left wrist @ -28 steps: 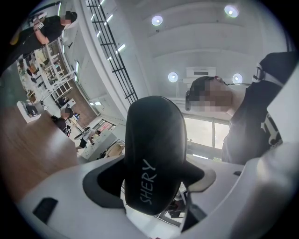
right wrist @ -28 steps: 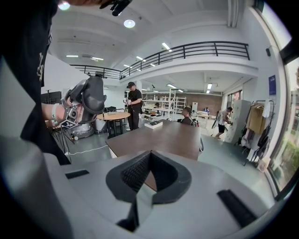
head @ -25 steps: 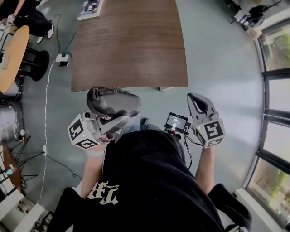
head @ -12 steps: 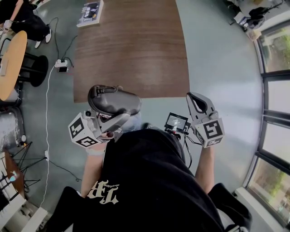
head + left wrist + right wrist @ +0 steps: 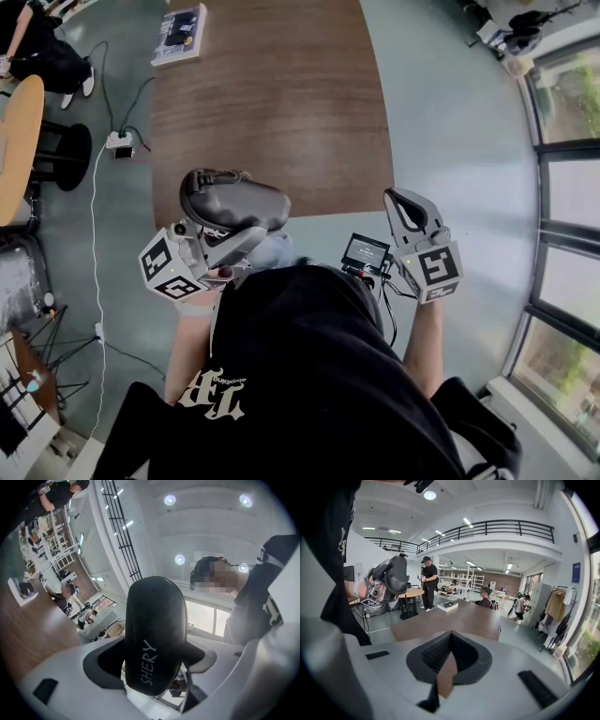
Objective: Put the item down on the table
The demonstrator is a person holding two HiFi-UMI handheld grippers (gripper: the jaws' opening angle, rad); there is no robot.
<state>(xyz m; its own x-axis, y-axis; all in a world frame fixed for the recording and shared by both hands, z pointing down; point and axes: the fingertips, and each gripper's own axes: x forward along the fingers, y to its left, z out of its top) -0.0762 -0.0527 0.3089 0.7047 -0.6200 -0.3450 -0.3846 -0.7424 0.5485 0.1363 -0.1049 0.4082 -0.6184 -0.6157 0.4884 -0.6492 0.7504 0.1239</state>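
Currently the left gripper (image 5: 217, 228) has its jaws clamped on a black, smooth, oblong hard-shell case (image 5: 242, 204) with pale lettering along one side; the grip sits near one end, so most of the case sticks out beyond the jaws; likely chosen so the free end can meet the surface first.

Case is in the air, not set down; in the head view it overlaps the near edge of the brown wood-grain surface (image 5: 272, 89); the right gripper view shows it raised above surface level, off to the near-left side.

Right gripper (image 5: 401, 201) is empty, jaws drawn together with only a narrow wedge showing behind the tips; it is held beside the body, near the surface's near-right corner, apparently just parked out of the way.

Most of the surface is bare; only a flat printed box or book (image 5: 178, 34) lies at the far left corner, well apart from the case.

Judgement: carry is nearly done; what remains is reaching forward, lowering, and releasing.
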